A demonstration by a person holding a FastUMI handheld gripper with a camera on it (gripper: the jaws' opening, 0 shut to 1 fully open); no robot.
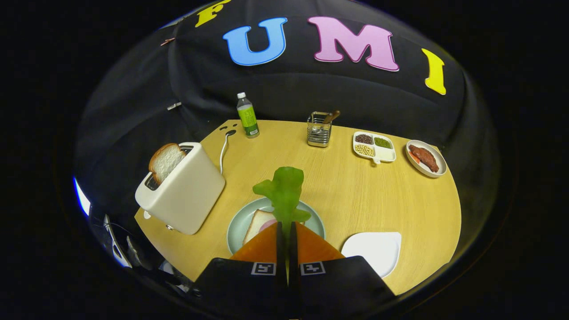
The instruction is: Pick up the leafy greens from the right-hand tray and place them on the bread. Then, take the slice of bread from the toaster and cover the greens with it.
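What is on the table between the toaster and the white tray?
In the gripper view, a round plate with a bread slice lies between the toaster and white tray. The fingers hold leafy greens above it.

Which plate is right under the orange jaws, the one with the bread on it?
The pale green round plate, holding the bread slice, sits just beneath the gripper clamping the leafy greens. The white tray lies beside it; the meat plate is far beyond.

the claw (286,233) is seen as two orange, wedge-shaped fingers (262,246) tapering forward, each edged in black along its inner face. they are mounted on black blocks, each marked with one square black-and-white fiducial tag.
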